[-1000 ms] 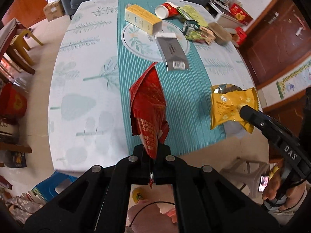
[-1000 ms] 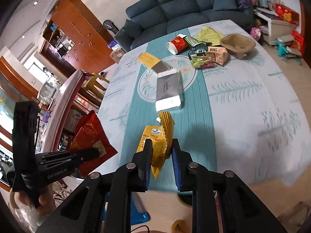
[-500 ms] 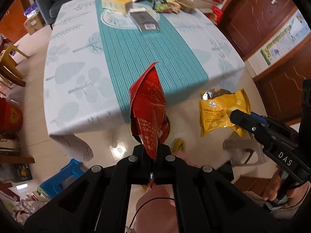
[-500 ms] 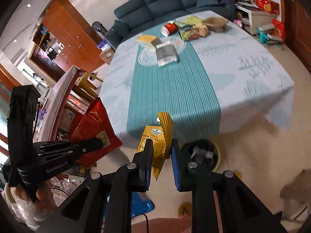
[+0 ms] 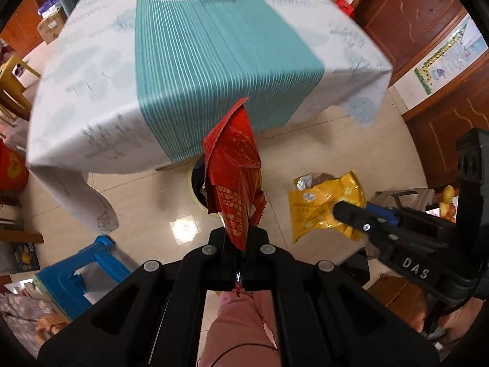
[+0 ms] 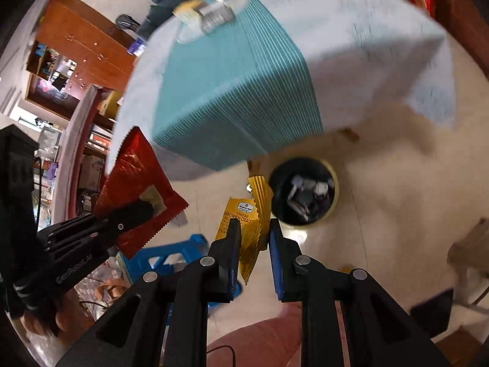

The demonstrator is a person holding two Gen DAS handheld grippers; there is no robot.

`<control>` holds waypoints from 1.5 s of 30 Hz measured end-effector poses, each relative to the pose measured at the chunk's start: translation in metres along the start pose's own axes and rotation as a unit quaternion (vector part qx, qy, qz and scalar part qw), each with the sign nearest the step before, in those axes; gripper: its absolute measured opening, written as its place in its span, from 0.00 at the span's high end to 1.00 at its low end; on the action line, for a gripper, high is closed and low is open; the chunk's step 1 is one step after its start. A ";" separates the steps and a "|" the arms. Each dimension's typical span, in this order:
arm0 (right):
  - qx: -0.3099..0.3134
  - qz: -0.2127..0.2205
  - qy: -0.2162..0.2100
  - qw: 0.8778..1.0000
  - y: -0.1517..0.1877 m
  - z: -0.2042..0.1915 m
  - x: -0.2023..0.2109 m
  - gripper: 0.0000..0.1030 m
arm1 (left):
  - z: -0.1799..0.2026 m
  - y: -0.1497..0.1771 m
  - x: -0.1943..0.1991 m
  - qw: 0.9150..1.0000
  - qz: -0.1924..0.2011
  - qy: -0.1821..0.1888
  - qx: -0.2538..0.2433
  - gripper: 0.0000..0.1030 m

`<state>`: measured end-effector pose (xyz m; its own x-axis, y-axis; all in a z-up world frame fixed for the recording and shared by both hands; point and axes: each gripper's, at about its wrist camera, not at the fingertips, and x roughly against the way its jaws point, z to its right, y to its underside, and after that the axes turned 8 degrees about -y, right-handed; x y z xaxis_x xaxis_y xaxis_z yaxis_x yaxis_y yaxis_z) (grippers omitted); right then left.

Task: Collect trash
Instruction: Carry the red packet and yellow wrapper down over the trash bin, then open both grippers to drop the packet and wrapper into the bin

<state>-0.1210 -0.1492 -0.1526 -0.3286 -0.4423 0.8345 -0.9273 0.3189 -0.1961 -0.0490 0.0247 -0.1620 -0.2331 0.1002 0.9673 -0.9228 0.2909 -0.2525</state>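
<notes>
My left tongs (image 5: 241, 241) are clamped on the red snack wrapper (image 5: 235, 177), right tongs (image 6: 252, 241) clamped on the yellow cracker packet (image 6: 244, 223), both held off the surface (image 5: 183, 61), over the floor near the trash bin (image 6: 302, 192). Risk: either light, flat wrapper could flutter past the bin's rim if I let go before centering above it.

Both grippers point steeply down, each clamped on a wrapper.

The left gripper (image 5: 241, 238) has its jaws fully together, pinching a red wrapper (image 5: 235, 177) that stands up from between them. The right gripper (image 6: 252, 235) keeps a narrow gap, its blue-padded jaws pressing a yellow cracker packet (image 6: 244, 229) that sticks out past the tips.
</notes>
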 end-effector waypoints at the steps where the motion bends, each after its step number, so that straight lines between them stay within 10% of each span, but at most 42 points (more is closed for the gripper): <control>1: -0.006 -0.006 -0.001 1.000 0.002 0.009 -0.011 0.83 | 0.003 0.002 -0.011 1.000 -0.002 -0.001 0.002 1.00; 27: -0.017 -0.096 0.040 0.994 -0.010 0.224 -0.359 0.82 | 0.022 0.021 -0.400 0.995 -0.032 -0.055 0.079 1.00; 34: -0.028 -0.142 0.073 0.987 0.005 0.245 -0.395 0.77 | 0.009 0.026 -0.442 0.993 -0.058 -0.062 0.083 1.00; 45: -0.048 -0.175 0.122 0.976 0.025 0.227 -0.400 0.76 | 0.003 0.033 -0.437 0.992 -0.069 -0.062 0.087 0.67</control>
<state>-0.0534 -0.1544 -0.6076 0.0678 -0.3293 0.9418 -0.9504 0.2660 0.1614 0.0213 -0.0124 -0.5934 -0.1279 -0.0508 0.9905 -0.9849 0.1238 -0.1208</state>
